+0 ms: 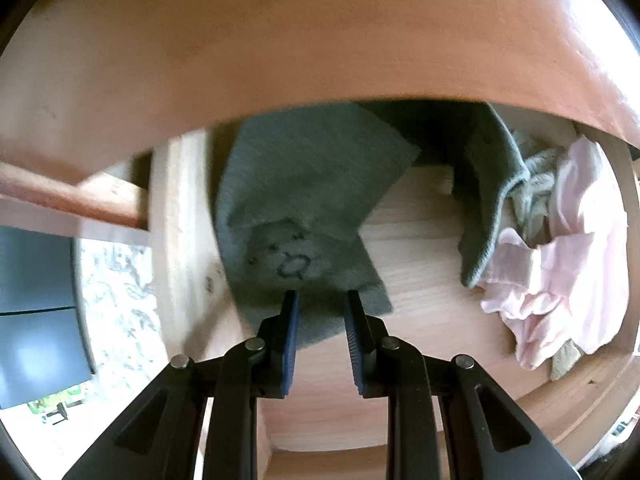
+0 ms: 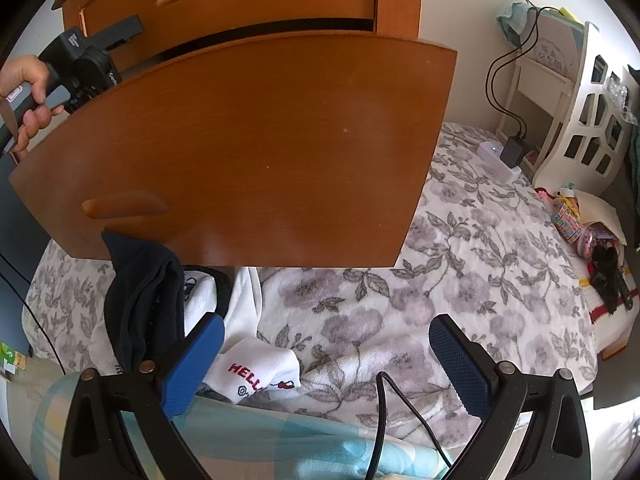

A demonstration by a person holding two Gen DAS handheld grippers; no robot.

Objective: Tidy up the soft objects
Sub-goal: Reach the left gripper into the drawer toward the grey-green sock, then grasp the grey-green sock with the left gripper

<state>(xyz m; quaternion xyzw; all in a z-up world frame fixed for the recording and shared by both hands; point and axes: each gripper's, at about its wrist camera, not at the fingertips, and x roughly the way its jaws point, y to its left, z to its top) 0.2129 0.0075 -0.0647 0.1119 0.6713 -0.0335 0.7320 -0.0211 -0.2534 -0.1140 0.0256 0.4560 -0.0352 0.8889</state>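
Left hand-held gripper [image 1: 322, 300] points straight down into the open drawer [image 1: 420, 240], its jaws drawn in to a narrow gap with nothing pinched between them. Just beyond the fingertips, towards the drawer's left wall, lies the grey-green folded cloth [image 1: 304, 200], flat on the drawer floor with a small dark motif facing up. Its nearest edge sits under or just past the pads; whether they brush it I cannot tell. The cloth's long axis runs away from the gripper toward the drawer's back, where it slips under the overhanging wooden front above. Further right, a second grey-green piece [image 1: 492, 200] stands on edge, and against the drawer's right wall sits a crumpled pink garment [image 1: 568, 272].

In the right wrist view, the person's hand [image 2: 28, 96] holds the left tool above the drawer's far left corner. Below the drawer front [image 2: 248, 152], on the flowered bed cover [image 2: 440, 280], a dark navy garment [image 2: 140, 300] and a white printed piece [image 2: 260, 372] wait near the bed's left edge. The right hand-held gripper [image 2: 324, 360] hangs over them, jaws spread wide and empty, the white piece just beside its left pad. By my reading, the right one is nearer the unsorted pile, so the next pick likely falls to it.
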